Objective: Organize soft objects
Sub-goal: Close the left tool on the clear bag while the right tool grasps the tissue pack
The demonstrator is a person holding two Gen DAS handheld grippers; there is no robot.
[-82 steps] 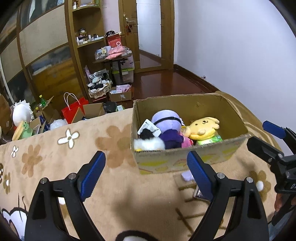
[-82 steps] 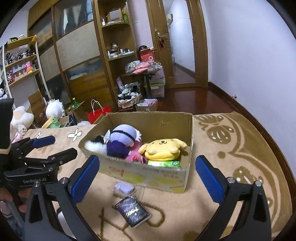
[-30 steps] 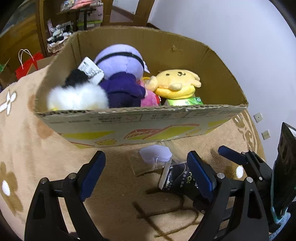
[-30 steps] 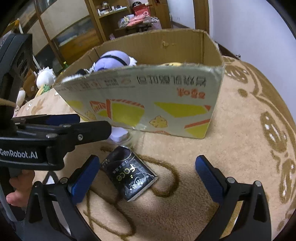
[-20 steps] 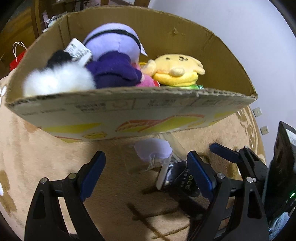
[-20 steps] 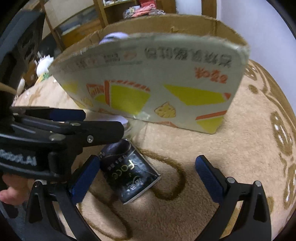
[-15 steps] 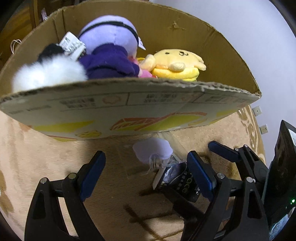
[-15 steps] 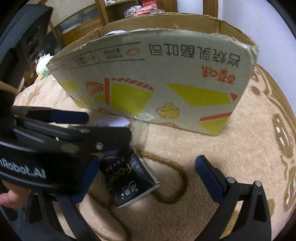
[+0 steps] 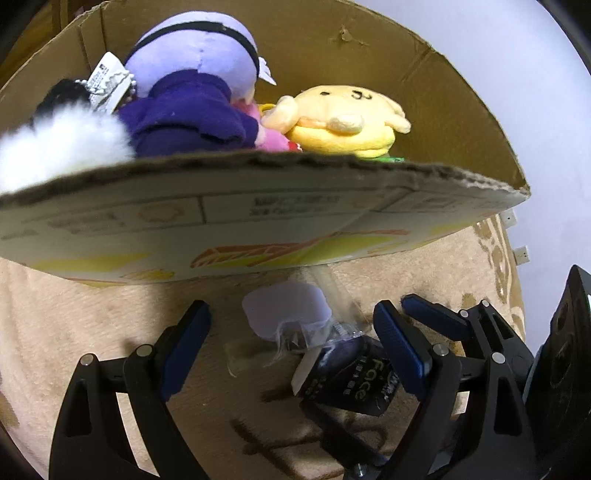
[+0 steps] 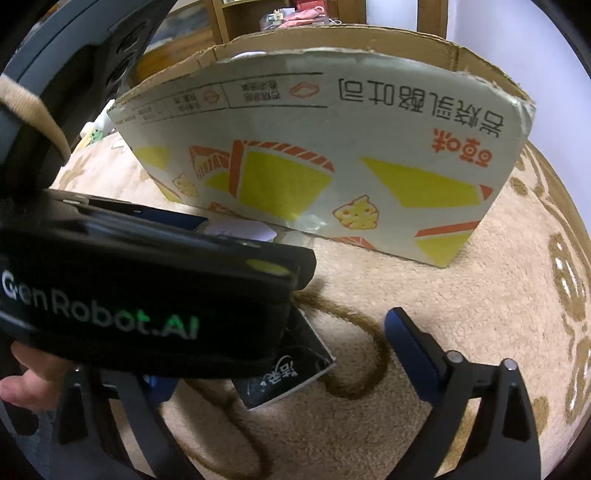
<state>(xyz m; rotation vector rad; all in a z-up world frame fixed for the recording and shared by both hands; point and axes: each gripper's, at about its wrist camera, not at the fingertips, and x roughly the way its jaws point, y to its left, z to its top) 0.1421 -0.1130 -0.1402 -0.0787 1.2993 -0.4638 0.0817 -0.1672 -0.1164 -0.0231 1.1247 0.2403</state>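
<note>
Already well stocked, the cardboard box (image 9: 258, 218) sits on a tan patterned rug (image 10: 461, 314) with several plush toys inside: a purple-and-lilac doll (image 9: 192, 99), a yellow dog plush (image 9: 343, 122) beside it, and white fur (image 9: 62, 151) pressed against the box's near wall. That much of the sorting looks done. What appears left lies outside, just in front of the box: a lilac soft piece in a clear wrapper (image 9: 288, 310), touching a black packet (image 9: 351, 376) lettered "Face".

Both claws hover low over that pair. The left gripper (image 9: 291, 347) stands with its jaws apart, straddling the lilac piece without closing on it. The right gripper (image 10: 273, 362) also has its jaws spread, the black packet between them; its left finger is largely hidden behind the other tool's body.

Beyond the box, wooden shelving (image 10: 258, 14) holding clutter rises at the far side of the room, and a pale wall (image 9: 517, 92) with small sockets runs along the box's right.
</note>
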